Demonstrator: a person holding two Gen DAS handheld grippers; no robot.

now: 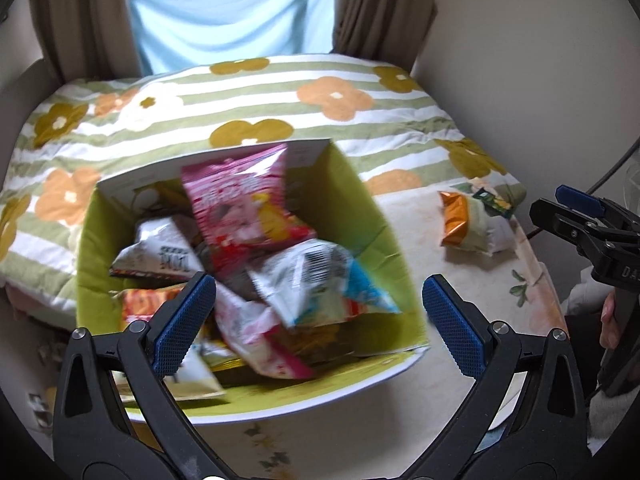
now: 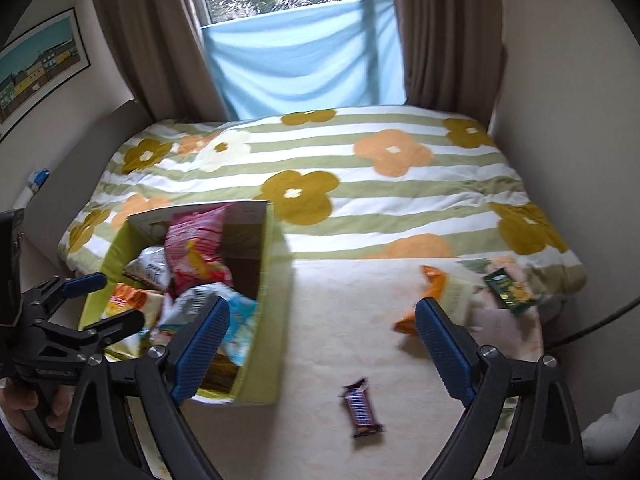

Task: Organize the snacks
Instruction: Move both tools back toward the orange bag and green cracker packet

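You were most of the way through at this point, judging by the pile. The green cardboard box with the white rim was already stuffed: a pink crinkly snack bag stood up at the back, with a white-and-grey packet, an orange-and-red pack and a white-and-blue foil bag heaped around it. It sat on the pale cream floral worktop, right up against the striped flower-print quilt on the bed. What was left looked like three things, all out on the worktop to the right of the box: an orange-and-white foil bag, a small dark green packet just beside it, and a dark purple wrapped candy bar lying on its own nearer to you. Your left tool hung over the box with its blue pads spread wide and nothing between them, and your right tool was just as wide and empty over the bare worktop, with the candy bar below it.
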